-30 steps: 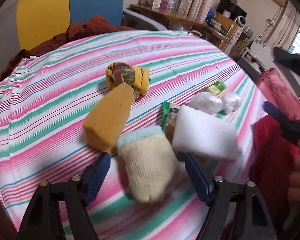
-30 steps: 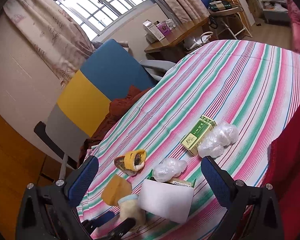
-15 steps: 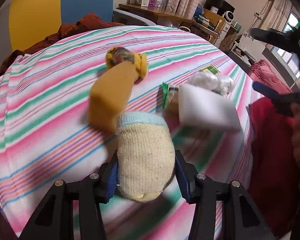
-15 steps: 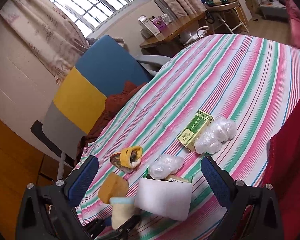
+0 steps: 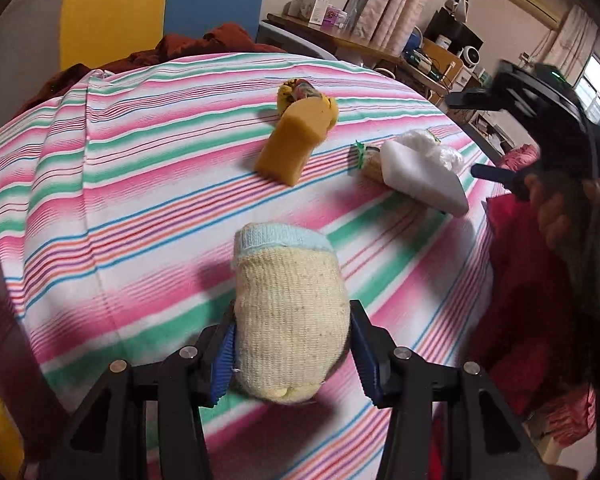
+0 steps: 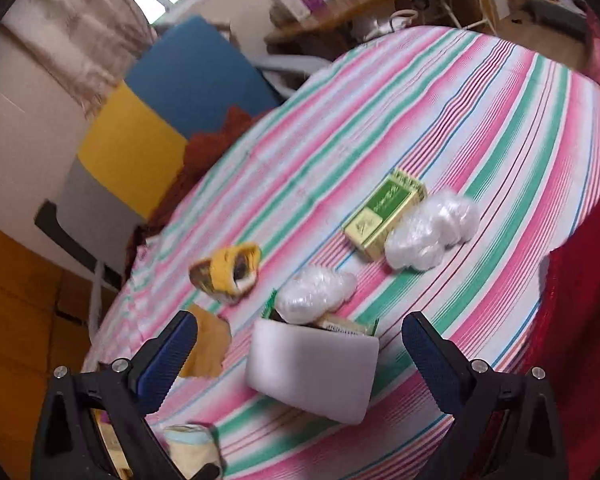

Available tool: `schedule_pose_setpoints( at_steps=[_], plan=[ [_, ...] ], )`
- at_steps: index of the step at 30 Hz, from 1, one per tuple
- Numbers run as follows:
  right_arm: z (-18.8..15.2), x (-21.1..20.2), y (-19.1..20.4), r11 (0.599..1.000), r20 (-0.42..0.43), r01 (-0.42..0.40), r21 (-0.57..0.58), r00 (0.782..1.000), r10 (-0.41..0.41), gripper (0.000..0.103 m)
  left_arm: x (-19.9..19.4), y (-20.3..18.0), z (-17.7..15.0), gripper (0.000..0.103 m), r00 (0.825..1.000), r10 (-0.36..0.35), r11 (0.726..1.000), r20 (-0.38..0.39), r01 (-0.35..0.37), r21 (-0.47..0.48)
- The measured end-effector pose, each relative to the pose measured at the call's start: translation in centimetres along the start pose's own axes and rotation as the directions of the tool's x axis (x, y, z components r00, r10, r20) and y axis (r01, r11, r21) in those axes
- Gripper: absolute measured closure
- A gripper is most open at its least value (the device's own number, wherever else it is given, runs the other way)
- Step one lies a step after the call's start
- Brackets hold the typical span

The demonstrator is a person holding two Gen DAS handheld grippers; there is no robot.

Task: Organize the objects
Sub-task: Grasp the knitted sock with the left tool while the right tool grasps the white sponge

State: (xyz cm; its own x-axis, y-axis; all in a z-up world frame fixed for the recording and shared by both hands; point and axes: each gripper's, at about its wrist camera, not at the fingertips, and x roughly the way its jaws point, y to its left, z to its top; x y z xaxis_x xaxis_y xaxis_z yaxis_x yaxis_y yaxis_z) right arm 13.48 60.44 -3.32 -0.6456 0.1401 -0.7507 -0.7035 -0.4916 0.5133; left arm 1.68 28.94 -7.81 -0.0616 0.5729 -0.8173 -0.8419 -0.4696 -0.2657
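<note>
My left gripper (image 5: 292,344) is shut on a cream knitted sock roll with a light blue cuff (image 5: 288,292), held just above the striped cloth near its front edge. The same sock roll (image 6: 190,446) shows at the bottom of the right wrist view. My right gripper (image 6: 300,332) stands open and empty above a white foam block (image 6: 312,372) that leans on a green-edged packet (image 5: 366,160). A mustard sponge block (image 5: 294,142) lies beside a rolled yellow patterned sock (image 5: 300,94). Farther right are a green box (image 6: 384,214) and two clear plastic bundles (image 6: 432,232) (image 6: 316,294).
A pink, green and white striped cloth (image 5: 120,200) covers the round table. A blue and yellow chair (image 6: 160,120) with a rust cloth stands behind it. Red fabric (image 5: 520,320) hangs at the right edge. A person's hand (image 5: 560,216) holds the right gripper.
My left gripper closed on the cream sock roll and carried it away from the sponge and foam block, toward the front edge. My right gripper tipped down toward the white foam block.
</note>
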Motion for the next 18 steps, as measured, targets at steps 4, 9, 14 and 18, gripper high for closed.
schedule_pose_setpoints(
  at_steps=[4, 9, 14, 18],
  plan=[
    [0.3, 1.6, 0.7, 0.997, -0.066, 0.053, -0.05, 0.996, -0.056, 0.0, -1.1, 0.0, -0.8, 0.052, 1.0, -0.011, 1.0, 0.01, 0.011, 0.02],
    [0.3, 4.8, 2.3, 0.981, -0.177, 0.108, -0.159, 0.975, -0.136, 0.0, -3.2, 0.2, -1.2, 0.052, 0.998, -0.02, 1.0, 0.057, 0.019, 0.022],
    [-2.2, 4.9, 4.1, 0.966, -0.271, 0.075, -0.246, 0.952, -0.143, 0.0, -4.5, 0.5, -1.4, 0.052, 0.996, -0.035, 0.999, 0.086, 0.034, 0.011],
    [-5.0, 4.4, 5.7, 0.934, -0.307, 0.064, -0.352, 0.935, -0.179, 0.0, -5.4, 0.5, -1.7, 0.052, 0.994, -0.043, 0.999, 0.105, 0.043, 0.006]
  ],
)
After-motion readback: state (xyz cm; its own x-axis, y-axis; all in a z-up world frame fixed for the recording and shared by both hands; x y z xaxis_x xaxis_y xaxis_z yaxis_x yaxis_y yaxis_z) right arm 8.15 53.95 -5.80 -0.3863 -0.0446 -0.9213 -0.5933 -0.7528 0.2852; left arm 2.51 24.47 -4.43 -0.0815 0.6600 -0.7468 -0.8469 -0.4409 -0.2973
